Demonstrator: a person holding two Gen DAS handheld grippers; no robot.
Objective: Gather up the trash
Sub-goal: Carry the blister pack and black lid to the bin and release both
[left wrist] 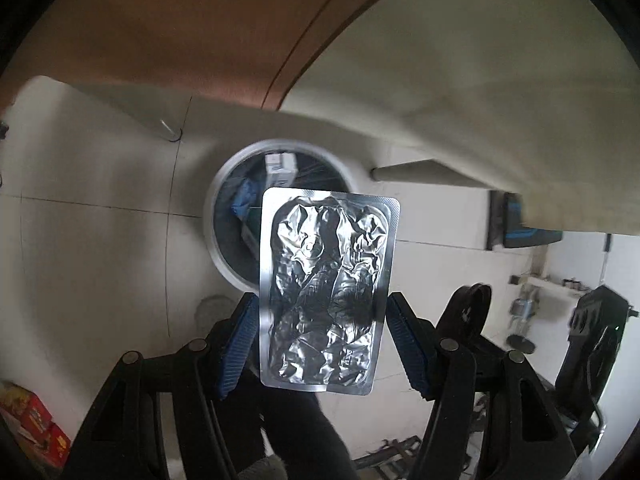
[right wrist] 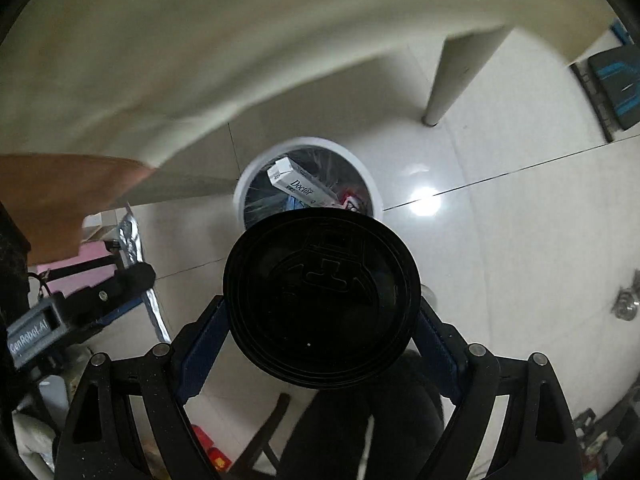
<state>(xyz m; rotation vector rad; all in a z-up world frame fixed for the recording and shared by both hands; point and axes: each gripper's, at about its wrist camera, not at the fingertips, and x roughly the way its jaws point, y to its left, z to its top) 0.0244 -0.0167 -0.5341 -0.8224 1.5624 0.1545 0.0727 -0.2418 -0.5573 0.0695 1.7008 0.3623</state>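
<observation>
My left gripper (left wrist: 322, 340) is shut on a silver foil blister pack (left wrist: 326, 292), held flat-on above the floor, just short of the round white-rimmed trash bin (left wrist: 212, 216). My right gripper (right wrist: 322, 320) is shut on a round black plastic lid (right wrist: 322, 298), held above the same bin (right wrist: 246, 184). The bin holds a white "Doctor" box (right wrist: 300, 188), also seen in the left wrist view (left wrist: 280, 168), and other scraps. The left gripper with the foil pack (right wrist: 130, 236) shows at the left of the right wrist view.
The bin stands on a pale tiled floor (right wrist: 500, 240) beside a cream table with a leg (right wrist: 444, 84). A brown surface (left wrist: 180, 28) lies beyond the table edge. Red boxes (left wrist: 34, 424) sit at lower left. A dark blue-striped object (right wrist: 616, 84) lies at far right.
</observation>
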